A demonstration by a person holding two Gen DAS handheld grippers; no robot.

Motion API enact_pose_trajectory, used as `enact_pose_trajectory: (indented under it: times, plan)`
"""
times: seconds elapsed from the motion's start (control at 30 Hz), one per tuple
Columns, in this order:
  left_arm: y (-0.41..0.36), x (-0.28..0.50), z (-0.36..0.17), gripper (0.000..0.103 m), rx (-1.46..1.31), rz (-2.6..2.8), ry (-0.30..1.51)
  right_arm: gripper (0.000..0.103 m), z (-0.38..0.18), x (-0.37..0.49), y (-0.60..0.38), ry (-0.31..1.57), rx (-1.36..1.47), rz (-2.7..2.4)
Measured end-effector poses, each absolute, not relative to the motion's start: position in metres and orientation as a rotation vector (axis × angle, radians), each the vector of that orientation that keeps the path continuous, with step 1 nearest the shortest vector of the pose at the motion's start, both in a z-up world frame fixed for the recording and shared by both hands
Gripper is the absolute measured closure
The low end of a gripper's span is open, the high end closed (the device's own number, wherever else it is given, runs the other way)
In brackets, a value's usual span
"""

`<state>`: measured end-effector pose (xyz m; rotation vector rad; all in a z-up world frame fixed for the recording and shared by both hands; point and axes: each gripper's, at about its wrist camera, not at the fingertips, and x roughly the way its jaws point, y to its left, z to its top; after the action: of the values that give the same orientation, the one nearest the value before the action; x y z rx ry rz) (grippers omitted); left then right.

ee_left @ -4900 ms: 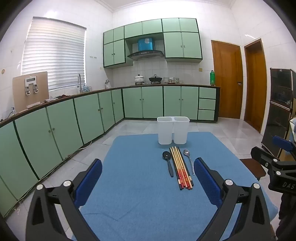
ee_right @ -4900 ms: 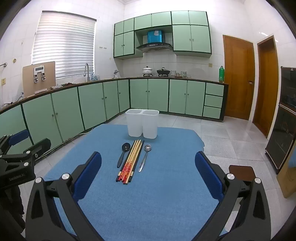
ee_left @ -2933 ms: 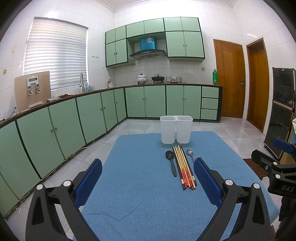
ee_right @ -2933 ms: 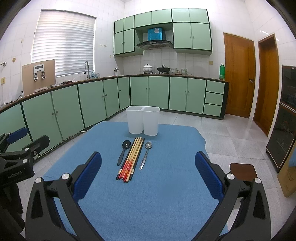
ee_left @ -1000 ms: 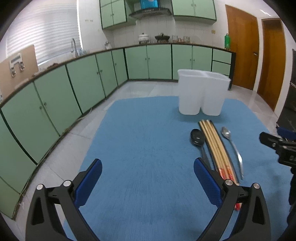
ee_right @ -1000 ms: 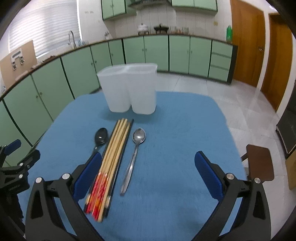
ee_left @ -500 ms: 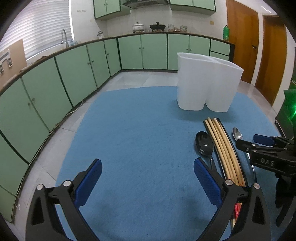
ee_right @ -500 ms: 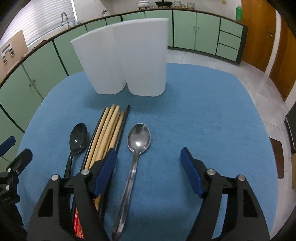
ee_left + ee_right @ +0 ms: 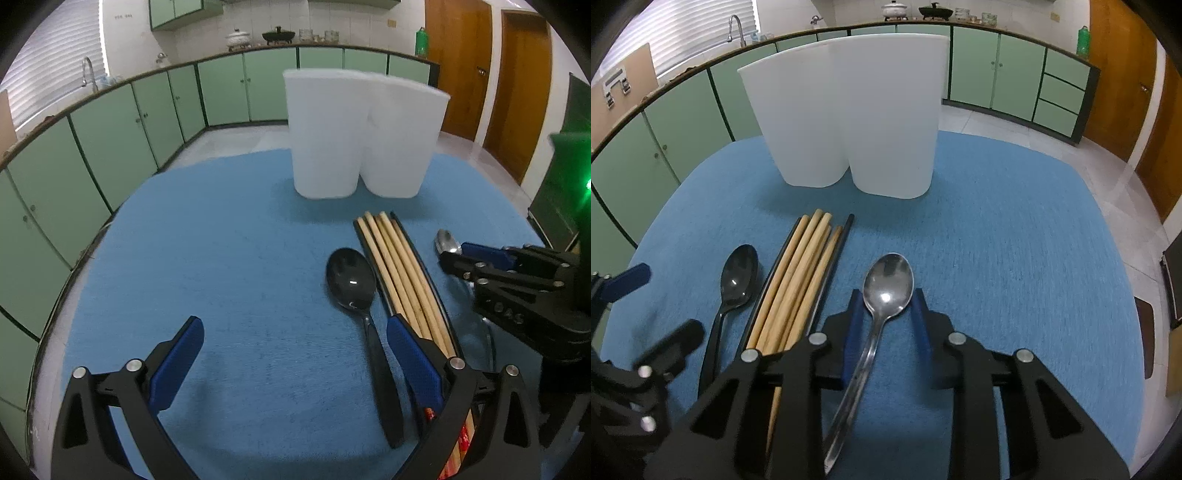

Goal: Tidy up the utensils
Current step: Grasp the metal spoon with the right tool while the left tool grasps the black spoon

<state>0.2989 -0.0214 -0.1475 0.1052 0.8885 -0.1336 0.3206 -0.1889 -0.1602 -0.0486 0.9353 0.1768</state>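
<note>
Right tongs (image 9: 884, 314) are straddling the steel spoon (image 9: 886, 286) at the neck just behind its bowl. The blue pads are sitting on either side, part-open, with a visible gap to the metal, so nothing is gripped. The spoon is lying flat on the blue surface (image 9: 1015, 258). Its long axis is running straight ahead of the tongs, bowl away toward the holder (image 9: 846, 107), handle passing back under the tongs. My read: closing here would catch the narrow neck across its width, and that alignment is what the pickup turns on.

Left tongs (image 9: 291, 350) are hovering wide open and empty. The black spoon (image 9: 351, 280) is lying ahead and just inside the right-hand pad, handle running back beside it, also pointing fore and aft. The left tongs are nearer this spoon; the right tongs are nearer the steel one.

Count: two spoons, one steel and one black. One chopstick bundle (image 9: 798, 280) is lying between them, parallel to both: about four tan sticks and two black ones at the edges; exact number is hard to tell. One white holder with two compartments is standing upright ahead of all three; I cannot see inside it.

Judgement: organizing is barely begun, with every utensil lying on the surface.
</note>
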Motion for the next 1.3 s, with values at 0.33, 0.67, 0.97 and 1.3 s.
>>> enact_pose_trajectory:
  times: [0.33, 0.67, 0.97, 1.3]
  plan:
    - [-0.023, 0.318, -0.163, 0.005, 0.122, -0.123, 0.954, 0.077, -0.154, 0.33, -0.217, 0.941, -0.065, 0.159]
    - [-0.018, 0.336, -0.155, 0.006, 0.12, -0.081, 0.937, 0.074, -0.155, 0.331, -0.21, 0.95, -0.058, 0.148]
    - [-0.033, 0.378, -0.152, 0.006, 0.145, -0.105, 0.931, 0.067, -0.152, 0.344, -0.218, 0.987, 0.012, 0.163]
    - [-0.015, 0.412, -0.159, 0.025, 0.083, -0.154, 0.966, 0.075, -0.153, 0.353, -0.216, 1.0, -0.012, 0.159]
